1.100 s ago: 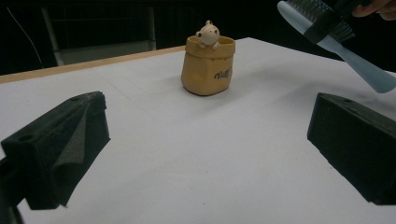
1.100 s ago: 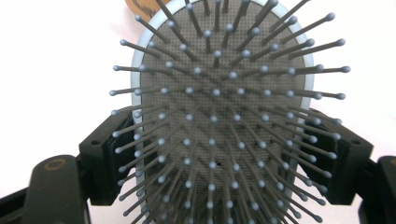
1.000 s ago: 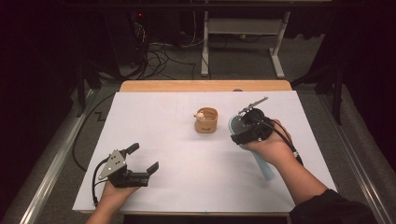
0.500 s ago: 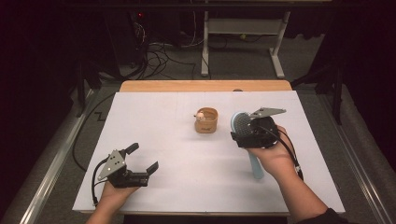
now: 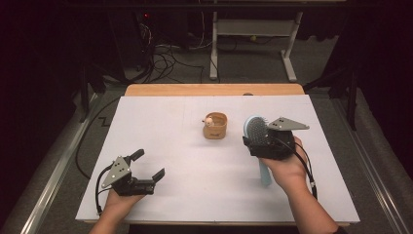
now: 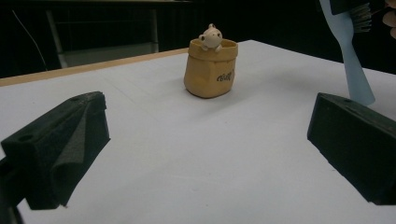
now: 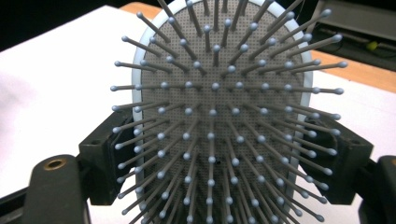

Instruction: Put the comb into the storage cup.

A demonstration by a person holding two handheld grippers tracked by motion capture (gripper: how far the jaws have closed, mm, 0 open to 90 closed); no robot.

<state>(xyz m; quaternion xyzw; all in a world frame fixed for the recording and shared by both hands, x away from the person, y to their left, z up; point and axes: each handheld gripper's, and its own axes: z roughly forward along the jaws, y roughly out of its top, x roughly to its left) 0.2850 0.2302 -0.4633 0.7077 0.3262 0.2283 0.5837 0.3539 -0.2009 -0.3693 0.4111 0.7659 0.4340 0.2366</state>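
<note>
Hairbrush (image 5: 256, 132) sits clamped in your right gripper (image 5: 267, 145), right of centre in the high view, its pale blue handle running down out of the jaws toward the lower part of the frame and under your right hand (image 5: 287, 168). In the right gripper view the bristled face of the brush (image 7: 219, 112) looks straight at the camera, with a black jaw pressed against each edge of the oval head, so that claw is closed on the brush head.

Your left gripper (image 5: 143, 171) rests at the lower left of the high view, held in your left hand (image 5: 118, 202), its two jaws spread well apart with nothing between them; the left gripper view shows the white table cover (image 6: 196, 154) bare between them.

Near the centre of the high view, just left of the brush head, stands a small tan pot (image 5: 215, 126) with a little figure peeking over its rim. It appears again at the upper middle of the left gripper view (image 6: 211, 69), upright, with the brush handle (image 6: 349, 56) at the upper right.
</note>
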